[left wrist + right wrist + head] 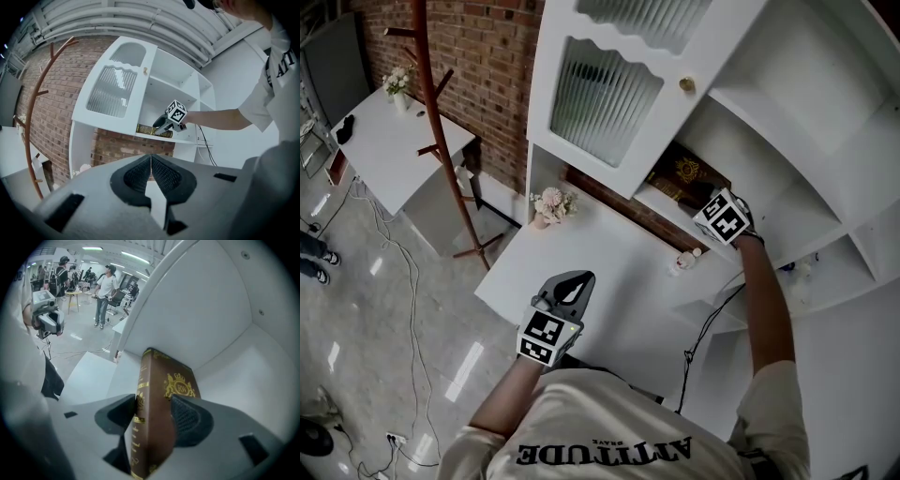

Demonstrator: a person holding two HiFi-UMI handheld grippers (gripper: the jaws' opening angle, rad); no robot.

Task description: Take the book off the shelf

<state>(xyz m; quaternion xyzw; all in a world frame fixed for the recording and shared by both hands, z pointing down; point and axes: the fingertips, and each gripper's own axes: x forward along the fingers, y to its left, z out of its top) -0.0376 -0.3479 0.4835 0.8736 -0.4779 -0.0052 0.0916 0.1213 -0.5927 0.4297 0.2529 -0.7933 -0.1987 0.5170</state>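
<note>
1. A reddish coat stand (442, 141) stands before the brick wall (492, 56).
2. Pale flowers (551, 203) sit on the white tabletop (609, 272).
3. More flowers (396, 82) top a farther table (384, 159).

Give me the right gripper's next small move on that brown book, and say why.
Probably a short, straight pull toward the person, with the grip held. The right gripper has one pad on the spine and one on the cover of the brown book. The book lies flat on the shelf with its far end inside the white cabinet, so sliding it out should free it.
</note>
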